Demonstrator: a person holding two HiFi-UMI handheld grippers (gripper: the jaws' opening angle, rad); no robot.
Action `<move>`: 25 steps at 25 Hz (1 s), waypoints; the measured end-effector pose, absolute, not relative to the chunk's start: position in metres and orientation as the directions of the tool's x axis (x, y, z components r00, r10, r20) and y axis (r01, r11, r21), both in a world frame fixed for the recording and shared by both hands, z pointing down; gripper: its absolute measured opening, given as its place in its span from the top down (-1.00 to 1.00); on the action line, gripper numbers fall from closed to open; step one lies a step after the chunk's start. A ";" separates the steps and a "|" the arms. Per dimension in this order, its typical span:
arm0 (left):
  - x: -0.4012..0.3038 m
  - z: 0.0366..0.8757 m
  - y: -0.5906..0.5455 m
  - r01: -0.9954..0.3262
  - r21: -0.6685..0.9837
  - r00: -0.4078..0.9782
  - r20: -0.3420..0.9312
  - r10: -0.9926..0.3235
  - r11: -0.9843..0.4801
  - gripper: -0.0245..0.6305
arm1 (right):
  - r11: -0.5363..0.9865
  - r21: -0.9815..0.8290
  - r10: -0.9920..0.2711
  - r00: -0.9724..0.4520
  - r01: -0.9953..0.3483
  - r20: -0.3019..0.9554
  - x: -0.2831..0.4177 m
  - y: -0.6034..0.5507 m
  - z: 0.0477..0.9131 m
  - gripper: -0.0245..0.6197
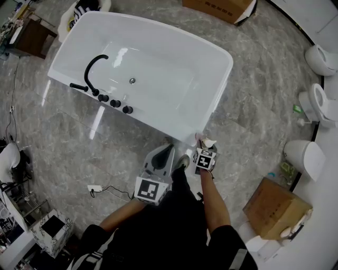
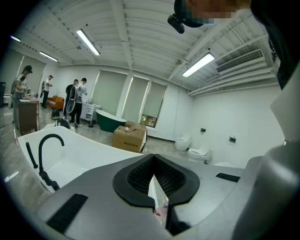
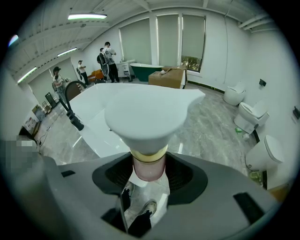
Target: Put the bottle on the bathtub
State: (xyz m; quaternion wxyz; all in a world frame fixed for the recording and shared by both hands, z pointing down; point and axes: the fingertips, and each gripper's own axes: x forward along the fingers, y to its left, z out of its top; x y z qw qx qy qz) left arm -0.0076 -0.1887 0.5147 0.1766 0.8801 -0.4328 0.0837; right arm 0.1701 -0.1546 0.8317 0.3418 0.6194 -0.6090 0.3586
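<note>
The white bathtub [image 1: 224, 74] lies across the middle of the head view, with a black faucet [image 1: 94, 68] on its left rim. At the tub's near right corner my right gripper [image 1: 203, 146] is shut on the bottle [image 1: 205, 141]. In the right gripper view the bottle [image 3: 147, 119] shows a wide white cap and a pink neck between the jaws of the right gripper [image 3: 149, 173], above the tub [image 3: 98, 117]. My left gripper [image 1: 168, 152] hangs just left of it, jaws together, holding nothing. Its own view shows the left gripper [image 2: 153, 164] beside the tub [image 2: 84, 150].
Toilets [image 1: 322, 58] [image 1: 317, 103] [image 1: 306, 158] line the right wall. A cardboard box [image 1: 274, 205] sits at the lower right and another [image 1: 219, 8] behind the tub. A cable with a socket [image 1: 95, 188] lies on the marble floor. People [image 2: 75, 101] stand far off.
</note>
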 end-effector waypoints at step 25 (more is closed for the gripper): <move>-0.001 0.508 -0.184 -0.764 0.237 0.645 0.276 -0.712 -0.600 0.88 | -0.067 -0.068 -0.498 -0.025 -0.995 0.867 0.162 -0.120 0.804 0.25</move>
